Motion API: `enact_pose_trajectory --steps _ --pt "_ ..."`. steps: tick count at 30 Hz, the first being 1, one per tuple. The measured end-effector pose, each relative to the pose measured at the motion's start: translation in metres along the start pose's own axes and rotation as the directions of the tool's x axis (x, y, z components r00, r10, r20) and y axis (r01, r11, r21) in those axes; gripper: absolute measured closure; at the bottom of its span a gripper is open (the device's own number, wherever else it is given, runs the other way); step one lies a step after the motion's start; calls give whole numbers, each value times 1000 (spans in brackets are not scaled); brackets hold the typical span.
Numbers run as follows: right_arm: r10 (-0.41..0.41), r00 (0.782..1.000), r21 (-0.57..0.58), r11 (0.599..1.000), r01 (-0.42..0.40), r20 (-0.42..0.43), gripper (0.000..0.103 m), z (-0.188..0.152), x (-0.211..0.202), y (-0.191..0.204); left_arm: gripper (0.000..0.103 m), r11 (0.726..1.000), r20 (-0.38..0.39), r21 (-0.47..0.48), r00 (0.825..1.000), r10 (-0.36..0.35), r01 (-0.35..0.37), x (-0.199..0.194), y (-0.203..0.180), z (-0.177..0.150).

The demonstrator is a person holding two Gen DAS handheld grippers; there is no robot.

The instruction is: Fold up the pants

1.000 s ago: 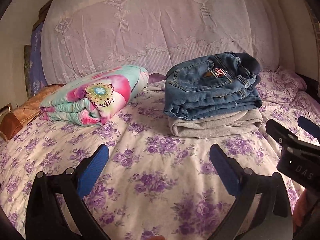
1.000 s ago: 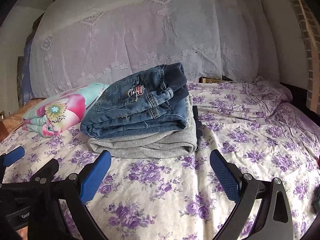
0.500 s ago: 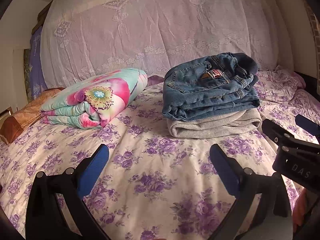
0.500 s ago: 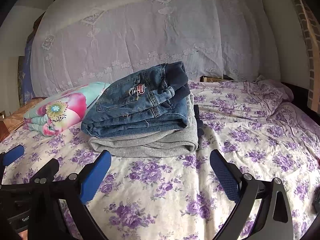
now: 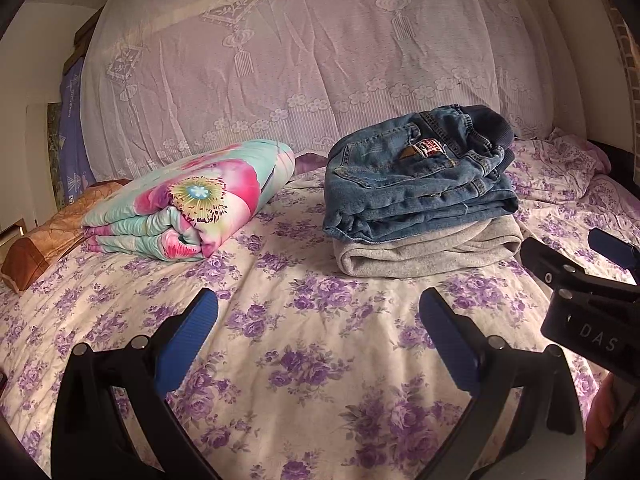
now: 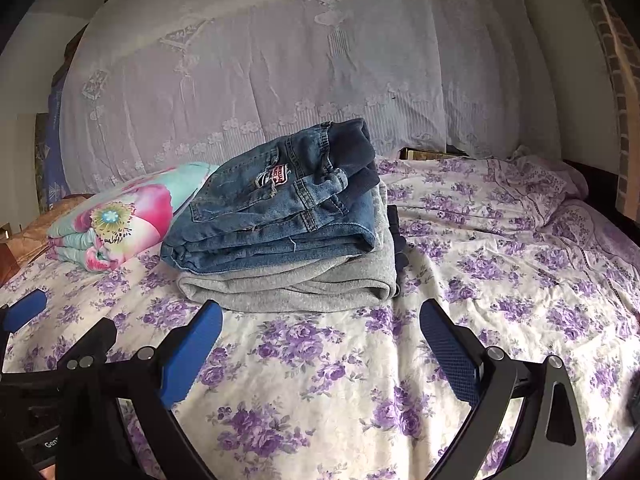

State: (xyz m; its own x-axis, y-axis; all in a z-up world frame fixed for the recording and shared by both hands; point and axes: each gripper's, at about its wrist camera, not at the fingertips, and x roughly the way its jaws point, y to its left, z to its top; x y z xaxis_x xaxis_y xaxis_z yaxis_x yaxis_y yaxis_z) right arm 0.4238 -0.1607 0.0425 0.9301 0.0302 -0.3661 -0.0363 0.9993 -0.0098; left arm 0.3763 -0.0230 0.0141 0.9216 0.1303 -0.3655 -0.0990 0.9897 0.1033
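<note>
Quilt [image 5: 188, 200] beside jeans [image 5: 416, 184]; both grippers wide, empty.

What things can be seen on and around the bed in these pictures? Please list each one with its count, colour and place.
jeans: one, blue denim, folded, on top of the stack on the bed.
grey pants: one, light grey, folded, under the jeans.
dark garment: one, navy, only an edge shows at the right side of the stack.
quilt: one, folded, teal and pink flowers, left of the stack.
bedsheet: one, white with purple flowers, covers the bed.
lace cloth: one, pale, hangs behind the bed.
brown pillow: one, far left edge.
left gripper: one, black with blue pads, open, above the sheet.
right gripper: one, the same colours, open, empty.
</note>
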Motion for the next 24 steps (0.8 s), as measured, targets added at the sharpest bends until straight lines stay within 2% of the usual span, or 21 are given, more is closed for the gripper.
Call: enact_pose_trajectory --steps 24 --pt "-1 1000 9 1000 1 -11 4 -4 2 1 5 1000 18 5 1000 4 -4 -3 -1 -1"
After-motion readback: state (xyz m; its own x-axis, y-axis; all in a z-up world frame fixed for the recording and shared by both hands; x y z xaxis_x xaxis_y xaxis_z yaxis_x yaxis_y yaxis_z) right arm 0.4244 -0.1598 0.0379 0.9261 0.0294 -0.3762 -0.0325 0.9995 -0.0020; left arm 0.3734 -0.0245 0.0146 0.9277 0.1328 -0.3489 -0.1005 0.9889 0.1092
